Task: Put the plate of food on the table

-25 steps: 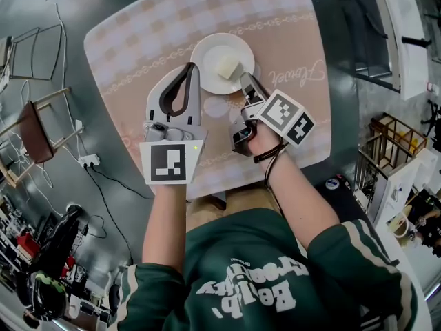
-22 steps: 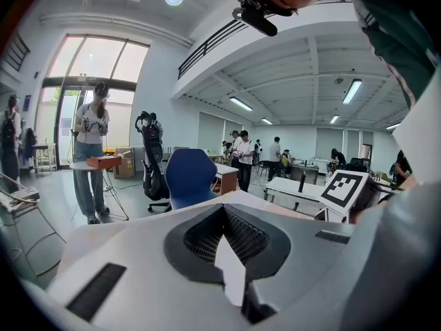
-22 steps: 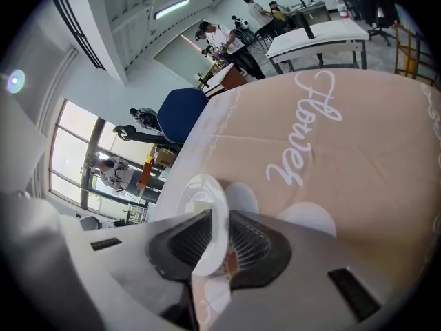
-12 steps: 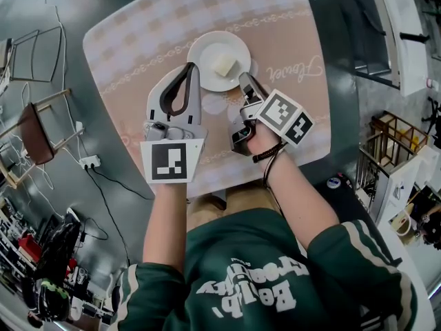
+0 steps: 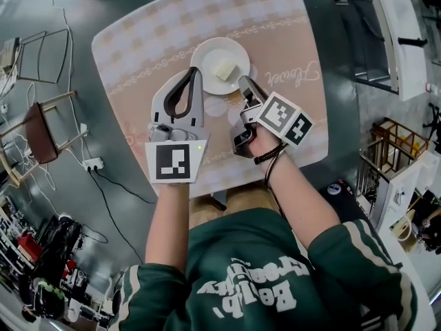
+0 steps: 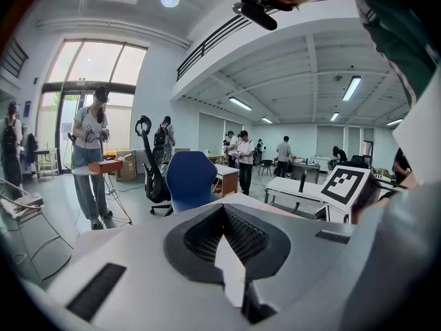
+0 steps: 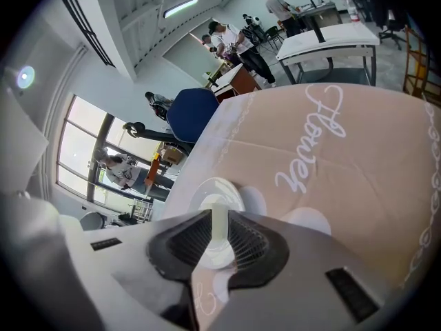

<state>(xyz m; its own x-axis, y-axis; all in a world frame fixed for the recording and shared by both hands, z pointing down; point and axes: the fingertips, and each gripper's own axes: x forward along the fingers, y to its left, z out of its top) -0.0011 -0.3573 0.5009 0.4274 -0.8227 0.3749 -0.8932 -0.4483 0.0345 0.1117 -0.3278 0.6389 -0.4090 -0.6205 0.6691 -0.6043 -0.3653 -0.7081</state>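
Note:
A white plate (image 5: 210, 54) lies flat on the checked beige tablecloth of the table (image 5: 138, 47), with a pale block of food (image 5: 225, 69) on it. My left gripper (image 5: 196, 73) is shut and empty, its tip by the plate's near left rim. My right gripper (image 5: 242, 81) hovers at the near right rim. In the right gripper view the plate (image 7: 217, 188) sits just past the right gripper (image 7: 219, 223), whose jaws stand a narrow slit apart with nothing in them. The left gripper (image 6: 222, 216) looks out over the room, and the plate is hidden from it.
A brown chair (image 5: 38, 126) and a wire-frame chair (image 5: 34, 47) stand left of the table, with a power strip (image 5: 93, 163) and cable on the floor. White shelving (image 5: 396, 26) is at the right. A blue chair (image 7: 193, 112) and several people are beyond the table's far side.
The plate stays on the table and both grippers hold about the same places beside it. Only the head view has shifted slightly.

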